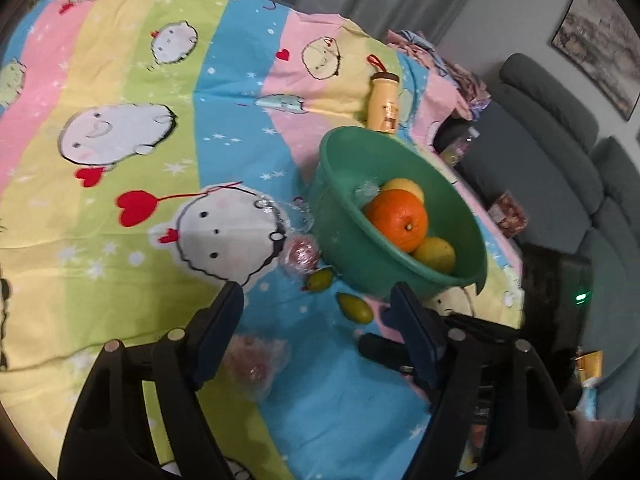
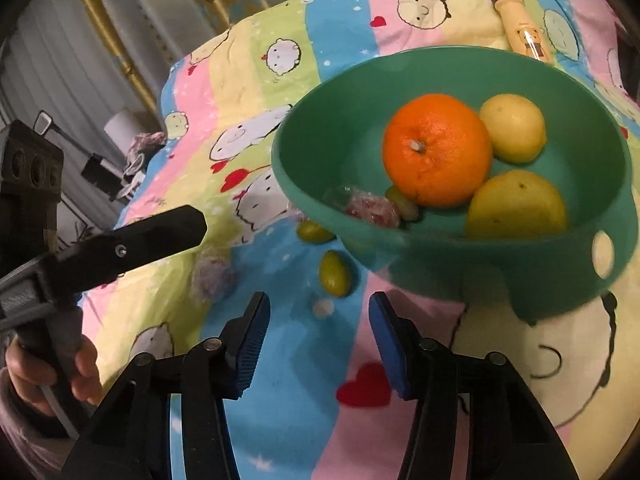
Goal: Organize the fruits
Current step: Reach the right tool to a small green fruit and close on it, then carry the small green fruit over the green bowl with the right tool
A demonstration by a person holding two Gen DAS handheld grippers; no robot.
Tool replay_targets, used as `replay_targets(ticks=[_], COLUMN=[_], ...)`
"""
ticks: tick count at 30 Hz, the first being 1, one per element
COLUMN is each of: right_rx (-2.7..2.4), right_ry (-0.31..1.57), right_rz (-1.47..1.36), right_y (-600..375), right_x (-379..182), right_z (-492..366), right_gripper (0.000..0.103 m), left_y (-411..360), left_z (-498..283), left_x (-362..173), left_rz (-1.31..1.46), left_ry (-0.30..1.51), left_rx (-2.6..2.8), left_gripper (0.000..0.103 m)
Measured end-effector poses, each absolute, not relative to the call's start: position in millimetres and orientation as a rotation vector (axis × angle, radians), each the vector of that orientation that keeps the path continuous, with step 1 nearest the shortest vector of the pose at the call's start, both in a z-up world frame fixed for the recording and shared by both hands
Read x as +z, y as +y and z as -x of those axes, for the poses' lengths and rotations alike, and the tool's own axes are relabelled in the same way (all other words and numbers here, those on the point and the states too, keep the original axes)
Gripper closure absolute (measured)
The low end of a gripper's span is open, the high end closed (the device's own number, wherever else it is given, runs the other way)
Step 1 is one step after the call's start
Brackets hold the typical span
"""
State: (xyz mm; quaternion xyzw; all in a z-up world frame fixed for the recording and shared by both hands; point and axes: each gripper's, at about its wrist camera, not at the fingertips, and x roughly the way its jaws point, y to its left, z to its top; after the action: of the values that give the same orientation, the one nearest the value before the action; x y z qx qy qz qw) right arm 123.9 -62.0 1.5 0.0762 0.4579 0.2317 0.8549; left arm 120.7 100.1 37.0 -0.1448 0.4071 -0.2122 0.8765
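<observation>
Left wrist view: left gripper (image 1: 318,314) released, jaws spread wide, holding nothing, hovering over the blue stripe of the cartoon-print sheet (image 1: 132,128) covering the desk. Between the fingers, ahead: two small green fruits (image 1: 320,279) (image 1: 355,307) lying on the sheet just beside the green bowl (image 1: 340,224). Near them a red plastic-wrapped fruit (image 1: 301,255), touching or nearly touching the bowl's wall. Closer to the left finger, a blurred pinkish wrapped fruit (image 1: 253,362). Inside the bowl: an orange (image 1: 397,219) with two yellow fruits (image 1: 403,189) (image 1: 435,254) on either side, plus a crumpled clear wrapper (image 1: 366,192). Behind the bowl, a yellow bottle (image 1: 385,100) with a brown cap. Grey sofa (image 1: 560,152) off to the right.

Right wrist view: right gripper (image 2: 318,320) likewise released, jaws apart, empty, above the sheet (image 2: 240,72). Straight ahead, one green fruit (image 2: 335,277) on the sheet, another (image 2: 314,233) partly under the bowl's rim (image 2: 288,176). Bowl holding the orange (image 2: 437,156), two yellow fruits (image 2: 513,127) (image 2: 517,205), a wrapped red fruit (image 2: 372,209) and something small and green (image 2: 402,200). At left, the other gripper (image 2: 160,236) held in a hand (image 2: 48,376), with the blurred wrapped fruit (image 2: 212,274) just beside its tip. Bottle (image 2: 524,28) lying beyond the bowl.
</observation>
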Motion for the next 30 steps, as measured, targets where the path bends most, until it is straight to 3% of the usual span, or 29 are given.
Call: replay_targets(ticks=[7,11,30], right_rx=[0.444,0.42,0.589], right_ry=[0.95,0.956,0.991], right_rz=[-0.132,-0.16,-0.199], right_y=[-46.1,-51.6,-105.2], right_x=[-4.2,-7.5,5.4], right_z=[-135.6,-142.8,-98.0], right_gripper=[0.057,0.081,0.082], left_y=[95.5,90.9,36.0], left_z=[-125.2,-125.5,-151.6], left_x=[28.9,27.5,7.0], left_rz=[0.244,0.217,0.053], left_ry=[0.867,0.871,0.997], left_rx=[-0.481,-0.506,-0.523], left_gripper=[0.028,0.03,0.043])
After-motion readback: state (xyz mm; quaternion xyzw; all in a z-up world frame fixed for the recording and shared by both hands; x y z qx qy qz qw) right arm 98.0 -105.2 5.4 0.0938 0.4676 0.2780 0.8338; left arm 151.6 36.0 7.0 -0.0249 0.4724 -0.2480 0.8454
